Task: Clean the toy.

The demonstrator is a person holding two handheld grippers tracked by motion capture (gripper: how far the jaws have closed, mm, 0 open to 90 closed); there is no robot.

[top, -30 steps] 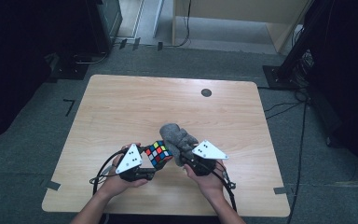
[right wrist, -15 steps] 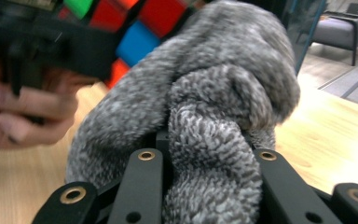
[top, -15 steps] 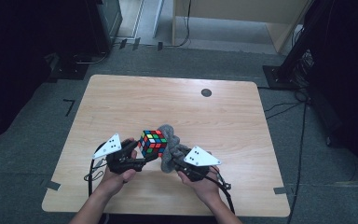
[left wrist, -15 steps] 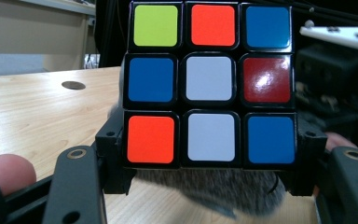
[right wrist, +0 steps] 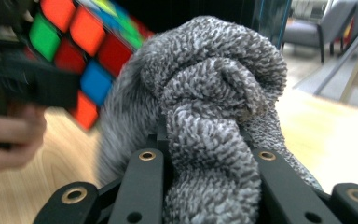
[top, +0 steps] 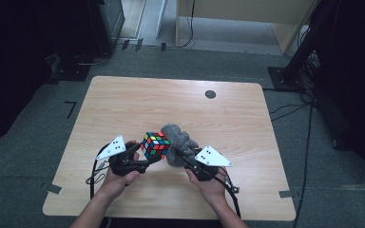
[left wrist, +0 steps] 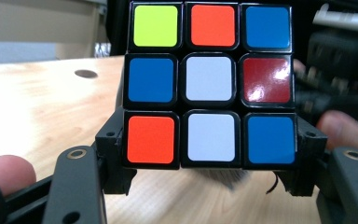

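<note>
High view first: the wooden tabletop (top: pixel 123 104) spreads out bare ahead of me, apart from a small dark round mark (top: pixel 210 94) near its far edge, and I work at the near edge so both hands stay close to my body. Next in size is the grey cloth (top: pixel 177 142), bunched into a wad. My right tool (top: pixel 178 154) is clamped on it, and in the right gripper view a thick fold of the towelling (right wrist: pixel 205 140) bulges up between the two black jaws; gripping it bunched gives me a firm pad to rub with, I judge. Smaller is the puzzle cube (top: pixel 155 145), lifted off the wood and touching the cloth on its right side. My left tool (top: pixel 145 156) is closed on its lower layer, which leaves the upper faces (left wrist: pixel 209 84) free for wiping.
</note>
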